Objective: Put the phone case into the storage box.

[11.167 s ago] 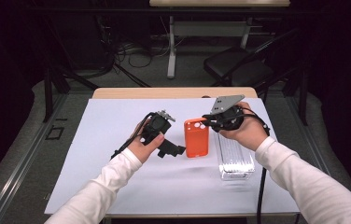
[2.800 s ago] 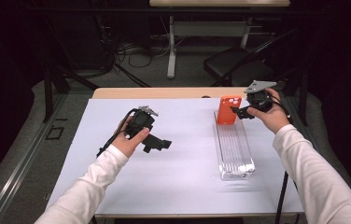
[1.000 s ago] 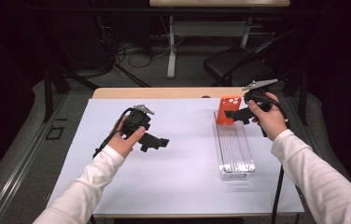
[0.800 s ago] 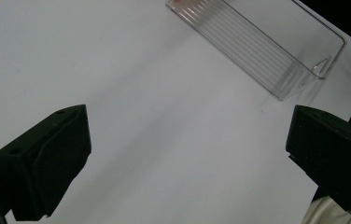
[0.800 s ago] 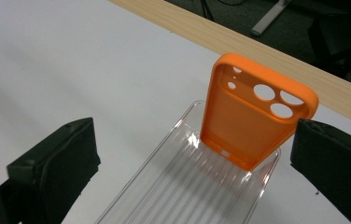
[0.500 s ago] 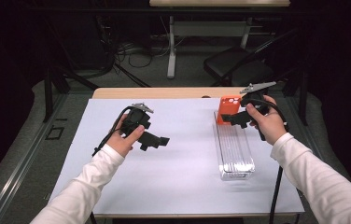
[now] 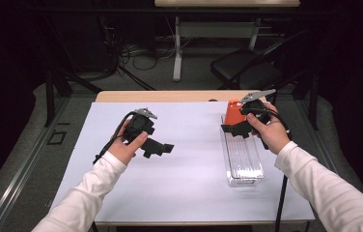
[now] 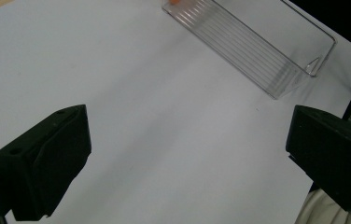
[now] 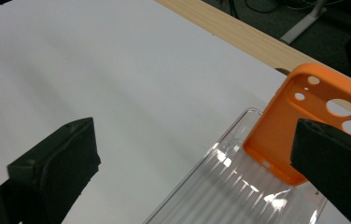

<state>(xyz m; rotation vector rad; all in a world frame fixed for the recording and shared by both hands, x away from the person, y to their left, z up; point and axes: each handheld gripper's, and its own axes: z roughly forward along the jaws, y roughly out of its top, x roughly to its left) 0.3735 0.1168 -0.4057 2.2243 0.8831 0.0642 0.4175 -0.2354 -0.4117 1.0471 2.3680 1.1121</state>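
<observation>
The orange plastic phone case with round camera holes (image 7: 233, 112) is leaning upright at the far end of the long clear ribbed plastic tray (image 7: 241, 162), which is lying on the white sheet covering the table (image 7: 189, 188). The right gripper (image 7: 230, 130) is hovering just beside the case with its jaws standing wide apart and gripping nothing. The left gripper (image 7: 162, 149) is hanging over the bare sheet well apart from the tray, its jaws likewise spread and empty.
</observation>
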